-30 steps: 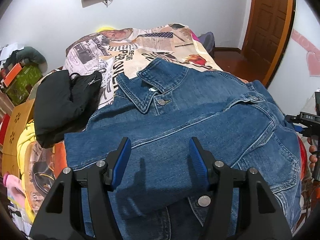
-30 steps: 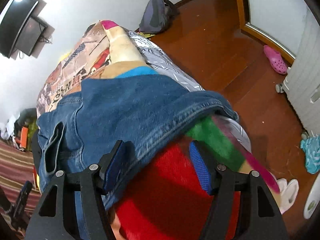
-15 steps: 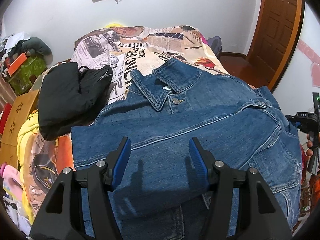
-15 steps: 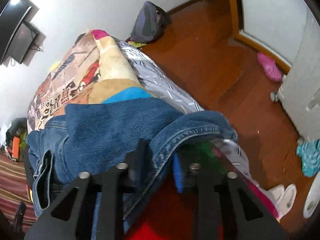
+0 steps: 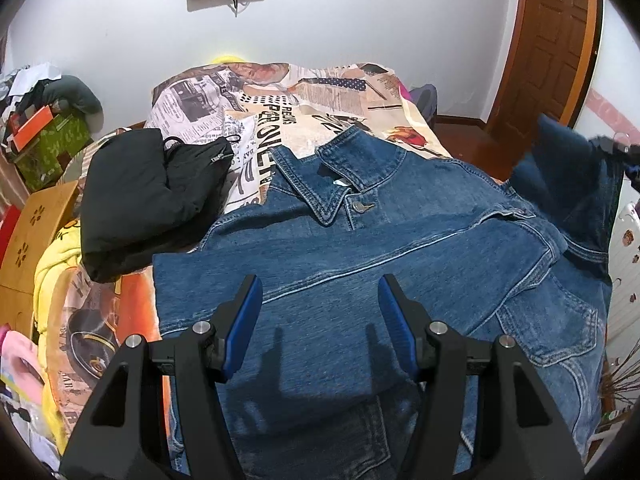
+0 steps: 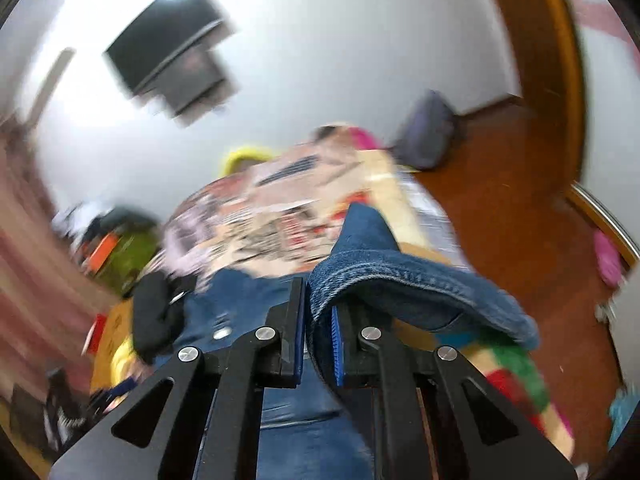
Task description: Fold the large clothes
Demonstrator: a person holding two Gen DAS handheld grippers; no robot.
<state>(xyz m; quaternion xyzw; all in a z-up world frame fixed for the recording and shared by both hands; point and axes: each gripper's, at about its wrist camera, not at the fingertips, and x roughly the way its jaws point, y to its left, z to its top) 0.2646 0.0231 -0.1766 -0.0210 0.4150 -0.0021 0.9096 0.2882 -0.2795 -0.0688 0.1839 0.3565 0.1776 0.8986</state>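
Newsprint bedspread (image 5: 280,116): black bag (image 5: 148,196) beside denim jacket (image 5: 360,264); left gripper (image 5: 320,320) agape above it, right gripper (image 6: 316,320) pinching its sleeve (image 6: 384,276)

R hand-held gripper (image 6: 318,312) clamped on denim jacket (image 6: 384,276) cuff, pic blurred

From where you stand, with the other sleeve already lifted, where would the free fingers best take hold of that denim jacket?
Probably the left edge of the denim jacket, at the folded sleeve edge, coming in from the left side. That edge lies flat and bare on the bedspread, clear of the black garment, and mirrors the cuff pinched by the right gripper. The left gripper hangs open above.
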